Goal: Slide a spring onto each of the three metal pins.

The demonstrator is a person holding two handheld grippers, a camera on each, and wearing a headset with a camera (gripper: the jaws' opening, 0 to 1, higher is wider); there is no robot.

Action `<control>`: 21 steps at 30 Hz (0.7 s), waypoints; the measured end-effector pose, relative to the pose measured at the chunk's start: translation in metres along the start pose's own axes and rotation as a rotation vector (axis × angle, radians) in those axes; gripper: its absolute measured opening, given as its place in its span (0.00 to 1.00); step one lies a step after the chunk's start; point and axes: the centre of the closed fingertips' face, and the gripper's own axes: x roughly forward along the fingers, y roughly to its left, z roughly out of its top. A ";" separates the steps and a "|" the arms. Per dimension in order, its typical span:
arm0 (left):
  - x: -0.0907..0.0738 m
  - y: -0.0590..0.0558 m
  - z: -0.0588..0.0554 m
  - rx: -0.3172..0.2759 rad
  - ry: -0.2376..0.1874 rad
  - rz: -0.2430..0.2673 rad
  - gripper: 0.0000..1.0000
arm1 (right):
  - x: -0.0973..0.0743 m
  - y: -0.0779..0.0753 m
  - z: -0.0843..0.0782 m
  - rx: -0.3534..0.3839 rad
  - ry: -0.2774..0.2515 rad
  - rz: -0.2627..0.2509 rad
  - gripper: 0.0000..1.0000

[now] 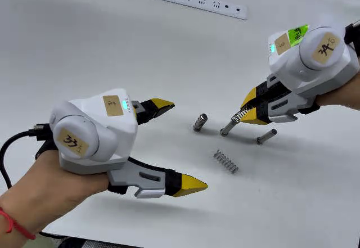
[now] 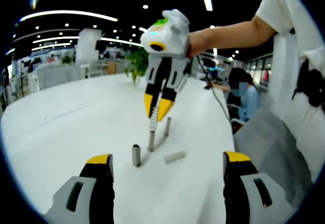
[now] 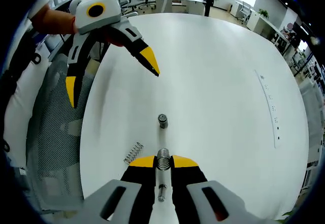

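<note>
Nearest, at 8 o'clock, the left gripper (image 1: 188, 145) gapes empty, while at 2 o'clock the right gripper (image 1: 243, 114) pinches a coiled steel spring (image 1: 237, 117), axis aligned atop the middle upright grey metal pin (image 1: 228, 128).

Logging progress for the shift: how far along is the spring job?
Done: the first pin looks ribbed, as if already wearing its spring. In hand: the right tongs are shut on a spring at the top of the middle pin. Left: the third pin is bare and a loose spring lies on the table; the left tongs are open.
</note>
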 end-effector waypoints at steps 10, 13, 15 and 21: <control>0.002 -0.001 0.000 -0.007 -0.004 -0.005 0.90 | 0.006 0.000 -0.002 -0.006 0.008 0.000 0.12; 0.002 -0.002 0.000 -0.008 -0.005 -0.006 0.90 | 0.008 0.001 -0.002 -0.006 0.010 -0.002 0.12; 0.002 -0.002 0.000 -0.009 -0.005 -0.008 0.90 | 0.010 0.000 -0.003 -0.002 0.010 0.000 0.12; 0.002 -0.002 0.000 -0.010 -0.005 -0.008 0.90 | 0.018 -0.003 -0.006 0.000 0.012 0.003 0.12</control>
